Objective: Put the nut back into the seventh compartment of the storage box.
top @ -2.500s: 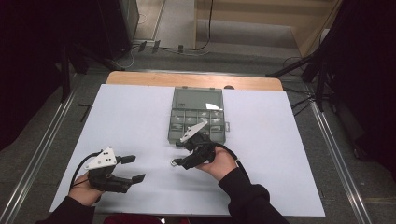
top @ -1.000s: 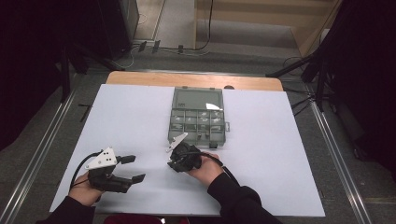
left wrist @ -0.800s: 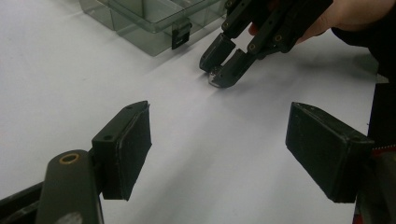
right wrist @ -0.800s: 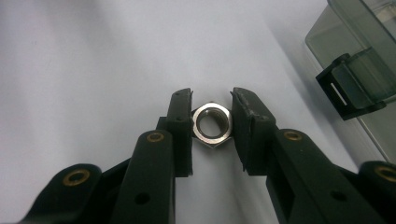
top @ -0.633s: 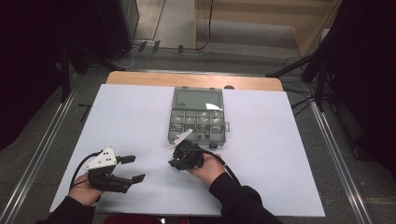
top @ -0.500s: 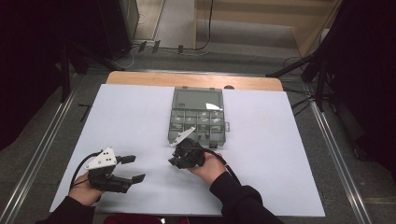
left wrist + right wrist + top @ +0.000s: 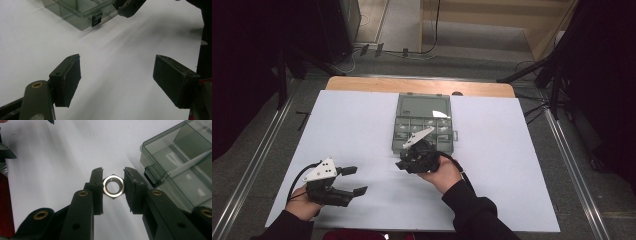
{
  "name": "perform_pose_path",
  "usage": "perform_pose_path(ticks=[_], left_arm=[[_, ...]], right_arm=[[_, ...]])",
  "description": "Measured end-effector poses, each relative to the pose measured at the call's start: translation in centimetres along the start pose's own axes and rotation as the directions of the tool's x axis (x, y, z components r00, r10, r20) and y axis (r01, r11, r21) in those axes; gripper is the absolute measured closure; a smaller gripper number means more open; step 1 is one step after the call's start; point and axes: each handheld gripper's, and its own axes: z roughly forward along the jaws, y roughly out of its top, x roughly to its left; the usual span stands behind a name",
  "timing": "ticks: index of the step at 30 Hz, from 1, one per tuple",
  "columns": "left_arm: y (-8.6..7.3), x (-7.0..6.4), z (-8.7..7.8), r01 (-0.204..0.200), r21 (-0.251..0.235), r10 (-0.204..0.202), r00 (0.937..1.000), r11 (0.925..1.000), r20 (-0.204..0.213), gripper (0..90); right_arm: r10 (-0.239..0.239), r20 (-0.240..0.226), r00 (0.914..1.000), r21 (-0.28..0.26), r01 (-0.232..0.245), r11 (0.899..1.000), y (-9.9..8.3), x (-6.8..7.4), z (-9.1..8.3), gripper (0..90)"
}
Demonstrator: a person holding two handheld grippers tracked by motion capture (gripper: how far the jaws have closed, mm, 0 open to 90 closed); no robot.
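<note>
We pinch the nut point(image 7: 113, 186) flat between our right tongs point(image 7: 113, 187), beside the box point(image 7: 180, 170), and should grip squarely, left tongs point(image 7: 117, 82) spread idle.

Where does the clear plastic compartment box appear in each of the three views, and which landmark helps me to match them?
High view: the compartment box lies at the table's centre, toward the far edge.
Left gripper view: its corner sits at the top, left of centre.
Right gripper view: it occupies the upper right, beside the jaws holding a hex nut.
Shared landmark: the box's dark latch.
</note>
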Motion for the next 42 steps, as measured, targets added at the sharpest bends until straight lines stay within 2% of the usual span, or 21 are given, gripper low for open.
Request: perform_pose_path(ticks=[5, 8, 13, 16, 26, 34, 39, 42], left_arm=[[0.0, 0.0, 0.0, 0.005, -0.010, -0.005, 1.0000, 0.9999, 0.000, 22.7], [0.0, 0.0, 0.0, 0.002, -0.005, -0.002, 1.0000, 1.0000, 0.000, 22.7], [0.0, 0.0, -0.1, 0.006, -0.013, -0.006, 1.0000, 0.9999, 0.002, 22.7], [0.0, 0.0, -0.1, 0.005, -0.010, -0.005, 1.0000, 0.9999, 0.002, 22.7], [0.0, 0.0, 0.0, 0.004, -0.006, -0.004, 1.0000, 1.0000, 0.001, 22.7], [0.0, 0.0, 0.0, 0.004, 0.002, -0.004, 1.0000, 1.0000, -0.002, 22.7], [0.1, 0.0, 0.1, 0.002, 0.001, -0.002, 1.0000, 1.0000, 0.000, 22.7], [0.0, 0.0, 0.1, 0.005, -0.003, -0.005, 1.0000, 1.0000, -0.001, 22.7]], right_arm=[[0.021, 0.006, 0.9998, 0.011, -0.021, 1.000, -0.4, -0.6, -0.4, 71.2], [0.036, 0.008, 0.9993, -0.002, -0.036, 0.999, -0.5, -1.1, -1.0, 71.1], [0.038, 0.037, 0.9986, -0.019, -0.037, 0.999, -0.8, -1.8, -1.9, 71.2], [0.056, 0.057, 0.9968, -0.025, -0.055, 0.998, -1.1, -2.5, -2.5, 71.1], [0.116, 0.125, 0.9853, -0.069, -0.108, 0.992, -1.8, -5.3, -5.2, 71.2], [0.131, 0.163, 0.9779, -0.067, -0.122, 0.990, -1.9, -6.3, -5.2, 71.2], [0.157, 0.203, 0.9664, -0.082, -0.143, 0.986, -2.1, -7.1, -5.3, 71.2], [0.164, 0.207, 0.9645, -0.088, -0.149, 0.985, -2.1, -7.4, -5.3, 71.1]])
